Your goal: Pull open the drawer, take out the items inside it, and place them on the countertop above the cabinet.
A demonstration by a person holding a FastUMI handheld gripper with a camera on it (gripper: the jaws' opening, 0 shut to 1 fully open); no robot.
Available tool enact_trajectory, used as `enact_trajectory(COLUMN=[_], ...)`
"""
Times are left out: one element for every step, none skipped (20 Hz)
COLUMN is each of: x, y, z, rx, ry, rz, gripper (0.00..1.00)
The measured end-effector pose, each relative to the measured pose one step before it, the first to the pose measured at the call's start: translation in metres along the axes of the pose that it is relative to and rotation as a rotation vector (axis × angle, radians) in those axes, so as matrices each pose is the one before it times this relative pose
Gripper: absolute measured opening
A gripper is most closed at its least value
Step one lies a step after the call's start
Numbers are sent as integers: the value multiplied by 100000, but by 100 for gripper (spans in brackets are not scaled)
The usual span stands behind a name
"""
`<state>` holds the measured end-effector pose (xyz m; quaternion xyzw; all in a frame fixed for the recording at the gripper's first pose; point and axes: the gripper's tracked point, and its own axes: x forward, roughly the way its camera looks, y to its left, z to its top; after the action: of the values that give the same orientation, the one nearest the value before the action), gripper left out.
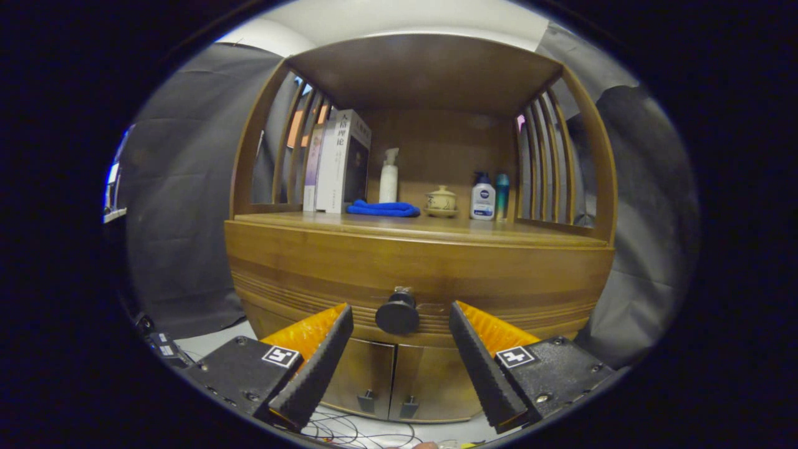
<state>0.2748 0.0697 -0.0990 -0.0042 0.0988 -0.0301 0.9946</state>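
Drawer front of banded brown wood (418, 274) sits closed below the countertop (436, 227), its round dark knob (397, 313) centred just beyond the gripper (401, 324). Fingers (318, 362) are spread wide, flanking the knob left and right, touching and holding nothing.

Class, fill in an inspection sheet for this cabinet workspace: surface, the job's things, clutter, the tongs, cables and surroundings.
Surface: wooden countertop above the drawer, bare along its front edge.
Job's things: drawer shut; its round dark knob lies between the fingers, untouched; contents hidden.
Clutter: upright books, blue cloth, white spray bottle, lidded ceramic cup, lotion bottle, teal bottle, all toward the back.
Tongs: tongs open, one finger on each side of the knob.
Cables: thin wires on the floor below the cabinet doors.
Surroundings: dark cloth wall.
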Motion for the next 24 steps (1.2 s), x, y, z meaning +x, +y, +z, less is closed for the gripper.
enact_trajectory(x=[516, 418, 461, 313, -125, 254, 533, 390, 133, 236, 259, 14, 175, -270, 283, 18, -15, 100, -44, -60, -6, 22, 55, 66], y=[-25, -8, -33, -131, 112, 91, -263, -33, 235, -4, 37, 311, 188, -92, -124, 32, -25, -5, -72, -57, 11, 46, 50, 35], z=[-159, -36, -99, -307, -216, 34, 53, 200, 107, -155, -460, -292, 80, 68, 7, -136, 8, -34, 49, -34, 14, -71, 57, 53], rx=[50, 155, -62, -183, 314, 322, -336, -217, 219, 526, 804, 1724, 1803, 1332, -181, 209, -81, -290, -865, -1041, -349, 386, 511, 196], ry=[565, 404, 812, 1543, 1213, 919, -63, -326, -203, 1479, 2400, 2430, 1043, 136, -591, 13, 417, 311, -496, -581, -445, -55, -170, 60], rz=[-907, -971, -856, -1313, -6, -51, -1046, -443, -330, -578, 329, 645, 53, -1664, -610, -299, -851, -1389, -1392, -987, -405, 251, 601, 606], gripper=[100, 100, 100, 100, 97, 96, 93, 89, 84, 80, 71, 66, 60, 54, 48, 47, 46, 45, 44, 43, 42, 41, 40, 39])
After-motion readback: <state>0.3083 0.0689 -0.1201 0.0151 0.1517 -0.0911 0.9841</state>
